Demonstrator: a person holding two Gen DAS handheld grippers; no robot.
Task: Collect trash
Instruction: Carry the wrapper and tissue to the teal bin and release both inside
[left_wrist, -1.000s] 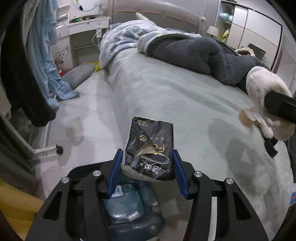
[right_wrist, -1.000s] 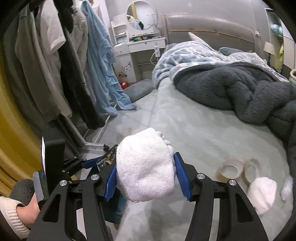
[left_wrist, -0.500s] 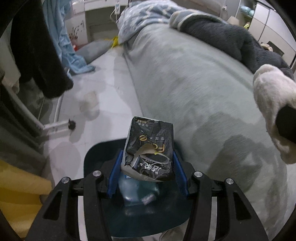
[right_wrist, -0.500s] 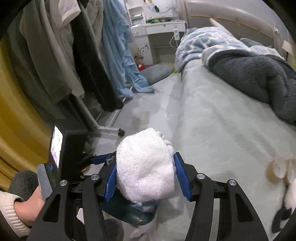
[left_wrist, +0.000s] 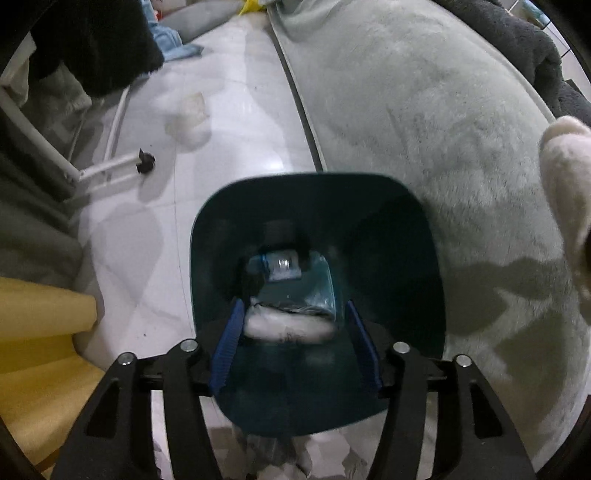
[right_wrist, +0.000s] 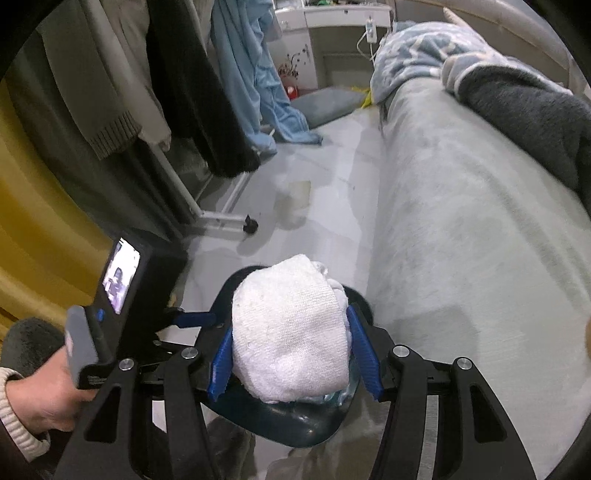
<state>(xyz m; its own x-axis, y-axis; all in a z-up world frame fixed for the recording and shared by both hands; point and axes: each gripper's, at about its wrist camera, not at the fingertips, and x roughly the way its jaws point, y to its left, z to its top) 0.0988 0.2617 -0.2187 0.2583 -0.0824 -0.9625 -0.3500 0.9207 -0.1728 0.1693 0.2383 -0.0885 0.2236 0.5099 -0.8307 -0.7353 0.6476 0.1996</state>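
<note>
A dark teal trash bin (left_wrist: 388, 236) stands on the floor beside the bed, directly under my left gripper (left_wrist: 293, 343). The left gripper is open and empty. Between its blue pads, blurred, the black wrapper (left_wrist: 284, 325) drops into the bin onto a clear plastic bottle (left_wrist: 291, 277). My right gripper (right_wrist: 291, 354) is shut on a white crumpled tissue wad (right_wrist: 291, 332), held just above the bin's rim (right_wrist: 280, 421). The wad also shows at the right edge of the left wrist view (left_wrist: 565, 173).
The grey-green bed (left_wrist: 424, 110) runs along the right of the bin. A clothes rack with hanging clothes (right_wrist: 147, 92) and its wheeled foot (right_wrist: 251, 223) stands to the left on the white floor. A yellow curtain (right_wrist: 33, 221) is at far left.
My left gripper tilted down over the bin and opened, letting go of the black wrapper, which falls in. My right gripper moved with the tissue wad to above the bin.
</note>
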